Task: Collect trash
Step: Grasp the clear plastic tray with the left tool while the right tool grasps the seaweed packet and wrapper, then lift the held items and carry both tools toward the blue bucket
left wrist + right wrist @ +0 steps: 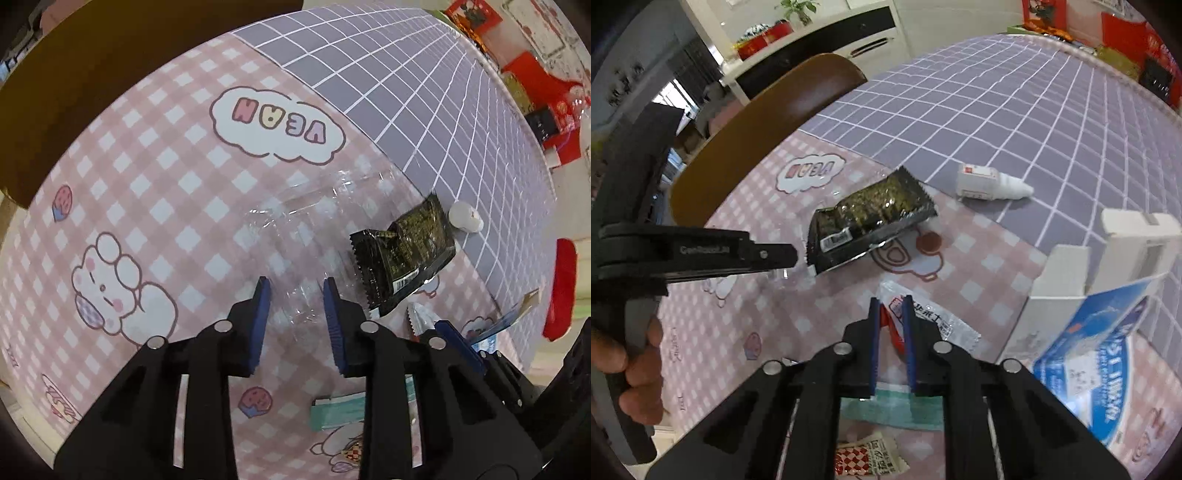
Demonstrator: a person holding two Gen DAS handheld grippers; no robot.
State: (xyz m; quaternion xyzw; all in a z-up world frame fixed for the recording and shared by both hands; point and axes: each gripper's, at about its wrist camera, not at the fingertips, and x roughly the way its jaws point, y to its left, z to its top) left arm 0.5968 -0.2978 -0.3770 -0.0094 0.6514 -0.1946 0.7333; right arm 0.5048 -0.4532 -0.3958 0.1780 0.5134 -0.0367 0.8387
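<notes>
- Pink gingham tablecloth with cartoon prints (155, 192) covers the near table, and a lilac grid-patterned cloth (1015, 122) overlaps it farther off; a brown wooden chair back (757, 122) stands at the edge.
- Litter lies scattered on the pink cloth: a dark seaweed snack packet with a serrated edge (871, 218), a crumpled clear plastic film (306, 229) just beside it, a silver-white sachet with red print (923, 317), a flat teal wrapper (886, 406) and a red-checked sachet (864, 458) nearest the camera.
- A small white dropper bottle (990, 182) lies on its side on the lilac cloth; an opened blue-and-white carton (1089, 354) sits at the right.
- The right gripper (892, 306) has its blue pads drawn nearly together on the silver-white sachet, pinching its near edge; that looks like a grip meant for lifting it away.
- The left gripper (297, 291), a hand (631, 369) on its handle, points steeply down with its jaws partly closed astride the clear film; whether the pads grip it yet I cannot tell.
- Both tools work at once, probably to clear two pieces together.
</notes>
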